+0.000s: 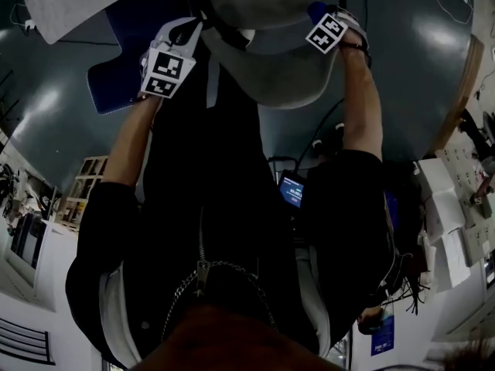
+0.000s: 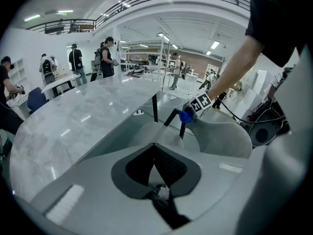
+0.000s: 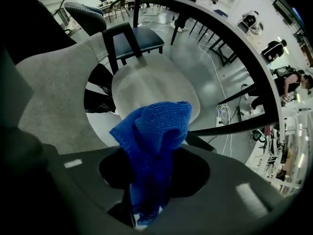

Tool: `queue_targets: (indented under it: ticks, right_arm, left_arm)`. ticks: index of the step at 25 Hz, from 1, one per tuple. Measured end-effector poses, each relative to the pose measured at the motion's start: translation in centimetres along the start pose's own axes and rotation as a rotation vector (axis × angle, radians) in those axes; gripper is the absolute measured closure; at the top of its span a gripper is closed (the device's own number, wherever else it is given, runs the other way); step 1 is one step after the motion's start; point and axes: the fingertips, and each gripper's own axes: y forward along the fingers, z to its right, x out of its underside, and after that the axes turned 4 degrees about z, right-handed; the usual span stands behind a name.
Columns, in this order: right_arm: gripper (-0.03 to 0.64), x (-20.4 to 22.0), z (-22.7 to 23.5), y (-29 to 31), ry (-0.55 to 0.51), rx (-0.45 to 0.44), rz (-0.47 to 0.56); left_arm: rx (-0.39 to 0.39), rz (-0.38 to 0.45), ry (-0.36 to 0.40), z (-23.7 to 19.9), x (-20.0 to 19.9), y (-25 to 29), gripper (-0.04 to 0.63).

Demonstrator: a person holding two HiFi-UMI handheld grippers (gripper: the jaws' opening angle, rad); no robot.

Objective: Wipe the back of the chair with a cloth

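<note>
A grey upholstered chair [image 1: 271, 68] stands in front of me, and both grippers are held at its back. My right gripper [image 1: 329, 28] is shut on a blue cloth [image 3: 154, 136], which bunches out of the jaws toward the chair's grey padding [image 3: 151, 84]. The left gripper view shows that blue cloth [image 2: 186, 115] against the top of the chair back [image 2: 225, 136]. My left gripper [image 1: 166, 62] is at the chair's left side. Its jaws [image 2: 164, 196] look shut with nothing held between them.
A large pale marble-look table [image 2: 73, 121] stretches to the left. A dark chair with a blue seat [image 3: 139, 35] stands beyond the grey one, under a black table rim [image 3: 230, 38]. Cables [image 3: 220, 84] lie on the floor. Several people [image 2: 105, 58] stand far off.
</note>
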Motion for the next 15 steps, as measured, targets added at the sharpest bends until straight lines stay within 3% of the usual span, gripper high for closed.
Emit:
queue_targets:
  ticks: [15]
  right_arm:
    - [0.463,3.0,-5.0,1.2,-0.037,-0.147,-0.15]
  left_arm:
    - [0.029,0.009,0.006,1.2,-1.5,2.1,0.584]
